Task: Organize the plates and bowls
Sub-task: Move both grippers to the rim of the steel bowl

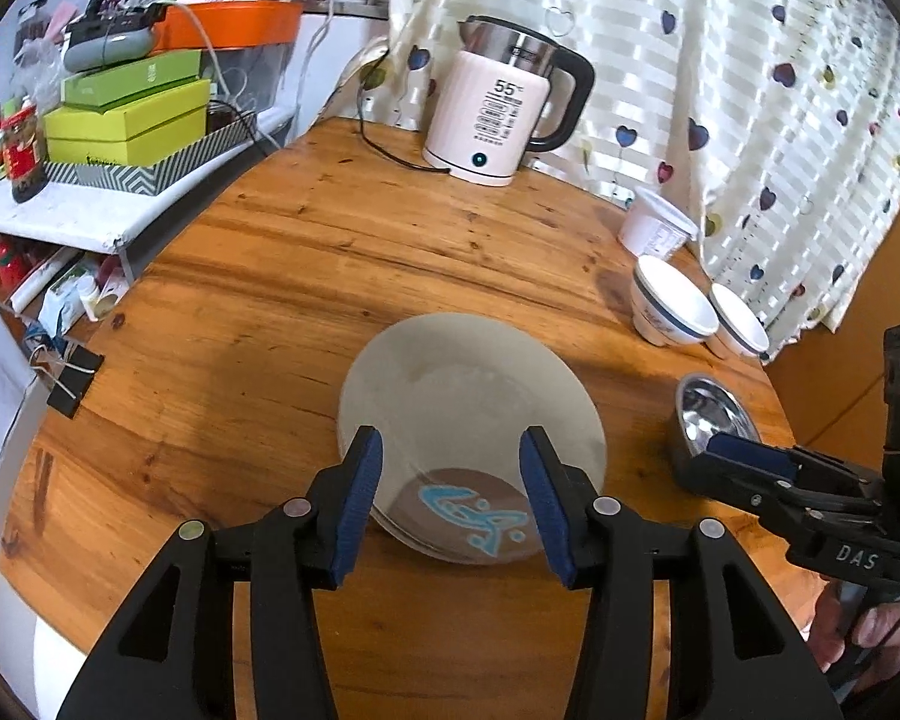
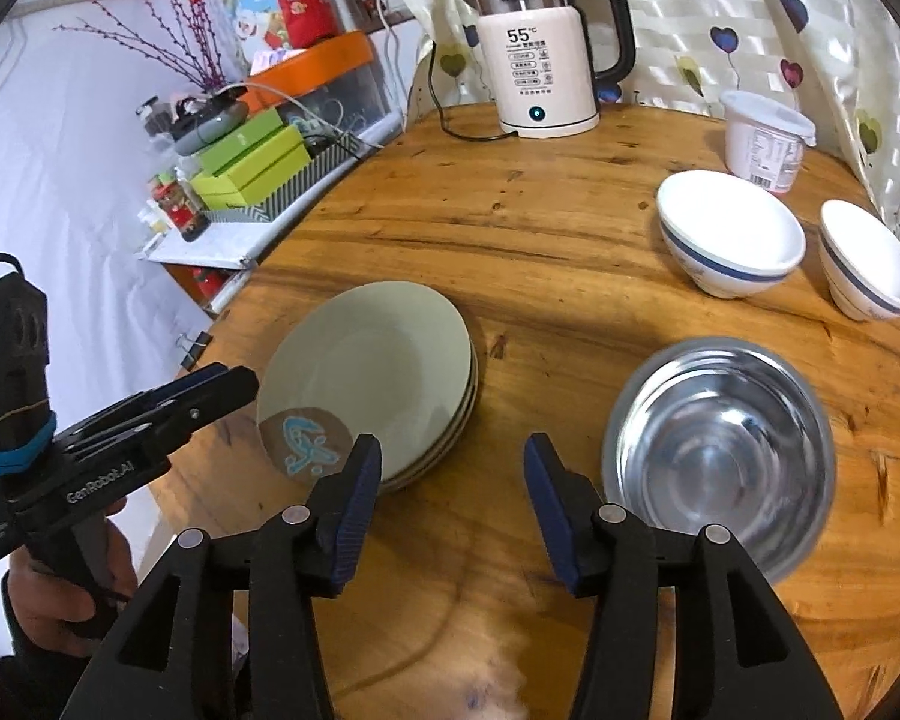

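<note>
A stack of pale green plates (image 1: 468, 408) (image 2: 372, 372) lies on the round wooden table (image 1: 306, 276), the top one with a brown patch and blue mark at its near rim. My left gripper (image 1: 450, 492) is open, its jaws straddling the stack's near edge without touching. A steel bowl (image 2: 720, 450) (image 1: 711, 414) sits to the right. My right gripper (image 2: 453, 492) is open and empty above the table between the plates and the steel bowl. Two white bowls with blue bands (image 2: 729, 234) (image 2: 867, 261) stand behind.
A white kettle (image 2: 540, 48) with its cord stands at the table's back. A white lidded tub (image 2: 762, 141) sits by the curtain. A cluttered shelf with green boxes (image 1: 126, 120) lies left of the table. A binder clip (image 1: 72, 378) hangs at the table's left edge.
</note>
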`<action>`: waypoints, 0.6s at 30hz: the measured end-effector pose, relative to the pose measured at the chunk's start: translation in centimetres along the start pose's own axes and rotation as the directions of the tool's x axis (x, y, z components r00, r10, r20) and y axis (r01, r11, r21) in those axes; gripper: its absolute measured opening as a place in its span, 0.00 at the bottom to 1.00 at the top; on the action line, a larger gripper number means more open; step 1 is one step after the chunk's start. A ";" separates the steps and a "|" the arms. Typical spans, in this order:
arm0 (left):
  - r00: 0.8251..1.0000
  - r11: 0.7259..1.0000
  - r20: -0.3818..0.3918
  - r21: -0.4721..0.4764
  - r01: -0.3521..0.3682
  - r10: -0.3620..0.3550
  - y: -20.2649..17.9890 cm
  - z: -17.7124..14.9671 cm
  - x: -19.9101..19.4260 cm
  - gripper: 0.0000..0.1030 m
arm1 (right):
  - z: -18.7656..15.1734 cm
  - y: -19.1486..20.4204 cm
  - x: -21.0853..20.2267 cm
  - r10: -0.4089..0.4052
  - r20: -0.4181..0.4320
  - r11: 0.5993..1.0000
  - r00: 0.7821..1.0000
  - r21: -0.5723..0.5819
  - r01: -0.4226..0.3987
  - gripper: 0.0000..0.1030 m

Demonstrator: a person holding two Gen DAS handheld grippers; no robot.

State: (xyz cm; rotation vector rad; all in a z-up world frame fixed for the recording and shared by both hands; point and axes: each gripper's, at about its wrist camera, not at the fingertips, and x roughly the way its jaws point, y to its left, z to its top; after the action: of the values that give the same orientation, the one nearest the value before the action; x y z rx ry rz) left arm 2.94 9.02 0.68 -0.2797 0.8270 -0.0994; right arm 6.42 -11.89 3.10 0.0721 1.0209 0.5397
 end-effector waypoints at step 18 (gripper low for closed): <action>1.000 0.992 -0.006 0.123 0.031 -0.031 -5.4 -1.1 -0.5 0.48 | -2.4 -2.0 -3.6 -0.031 0.050 0.999 0.998 0.031 0.030 0.48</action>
State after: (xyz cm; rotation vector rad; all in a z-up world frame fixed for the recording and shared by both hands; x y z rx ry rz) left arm 1.85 3.73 1.85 -0.1764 0.8168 -0.1795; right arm 3.74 -15.72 4.04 0.0964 0.9790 0.4923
